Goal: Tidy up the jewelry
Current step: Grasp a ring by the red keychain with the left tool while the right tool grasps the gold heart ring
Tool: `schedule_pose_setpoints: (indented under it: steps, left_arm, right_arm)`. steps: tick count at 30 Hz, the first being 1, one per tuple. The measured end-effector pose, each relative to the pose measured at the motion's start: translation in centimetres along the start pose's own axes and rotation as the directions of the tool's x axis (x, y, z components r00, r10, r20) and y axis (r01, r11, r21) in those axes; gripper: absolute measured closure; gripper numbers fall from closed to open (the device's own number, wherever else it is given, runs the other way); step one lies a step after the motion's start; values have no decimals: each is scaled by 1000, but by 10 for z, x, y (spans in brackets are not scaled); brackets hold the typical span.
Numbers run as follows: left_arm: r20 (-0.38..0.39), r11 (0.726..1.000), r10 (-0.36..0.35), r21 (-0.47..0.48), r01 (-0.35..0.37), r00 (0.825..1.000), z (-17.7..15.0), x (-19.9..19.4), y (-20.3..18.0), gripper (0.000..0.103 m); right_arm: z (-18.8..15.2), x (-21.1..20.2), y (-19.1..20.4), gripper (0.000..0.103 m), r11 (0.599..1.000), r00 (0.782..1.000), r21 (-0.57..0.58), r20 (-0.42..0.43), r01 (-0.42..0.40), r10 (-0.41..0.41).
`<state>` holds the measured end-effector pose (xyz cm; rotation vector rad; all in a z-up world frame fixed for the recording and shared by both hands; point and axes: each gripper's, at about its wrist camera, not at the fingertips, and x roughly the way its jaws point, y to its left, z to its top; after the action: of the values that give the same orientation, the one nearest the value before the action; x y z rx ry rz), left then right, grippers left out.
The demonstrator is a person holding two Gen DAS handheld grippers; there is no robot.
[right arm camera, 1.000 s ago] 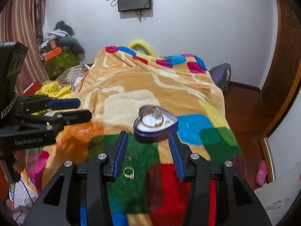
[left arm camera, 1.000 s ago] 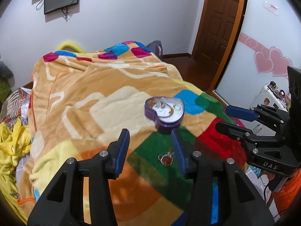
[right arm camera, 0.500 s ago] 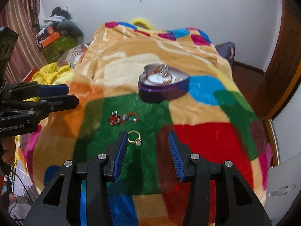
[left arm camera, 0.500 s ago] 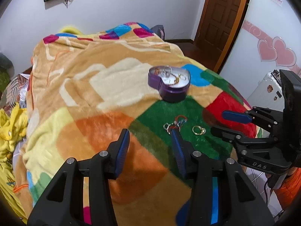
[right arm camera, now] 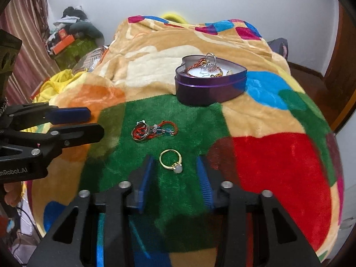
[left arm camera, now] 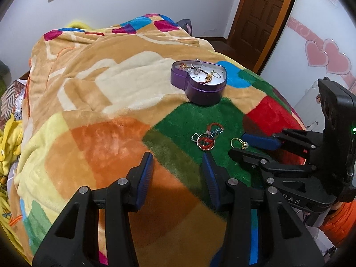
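Note:
A purple heart-shaped tin (left arm camera: 200,84) (right arm camera: 211,84) sits open on the blanket, with several jewelry pieces inside. A gold ring with a pale stone (right arm camera: 172,161) (left arm camera: 239,143) lies on the green patch, just ahead of my open right gripper (right arm camera: 175,166), between its fingertips. A red and blue beaded bracelet with a round charm (right arm camera: 153,131) (left arm camera: 207,139) lies beyond it. My left gripper (left arm camera: 178,162) is open and empty, its right fingertip just short of the charm.
The bed is covered by a colourful patchwork blanket (left arm camera: 100,111). Yellow clothes (right arm camera: 55,86) and clutter lie at the left bedside. A brown door (left arm camera: 262,15) and a wall with pink hearts (left arm camera: 327,55) stand on the right.
Both grippers have dropped lower and closer to the blanket. The ring now sits between my right gripper's fingertips, and the charm bracelet is nearer my left gripper.

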<state>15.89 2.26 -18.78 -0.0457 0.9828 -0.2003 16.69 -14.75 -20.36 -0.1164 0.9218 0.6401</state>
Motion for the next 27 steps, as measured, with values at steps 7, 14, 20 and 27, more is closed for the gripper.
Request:
schedule_pose_setpoints:
  steps: [7, 14, 20, 27]
  left_arm:
    - [-19, 999, -21, 27, 22, 1000, 2, 11, -10, 58]
    - [-55, 997, -62, 36, 64, 997, 7, 25, -18, 58]
    - [-75, 996, -85, 28, 87, 994, 13, 38, -23, 67]
    - [-60, 997, -74, 20, 76, 995, 16, 42, -25, 82]
  right_arm:
    - [0, -6, 0, 85, 1000, 1000, -5, 22, -20, 20]
    - [3, -20, -15, 85, 1000, 998, 25, 59, 18, -19]
    - [4, -26, -29, 85, 998, 996, 50, 74, 46, -50]
    - [3, -24, -35, 85, 996, 996, 76, 68, 46, -51]
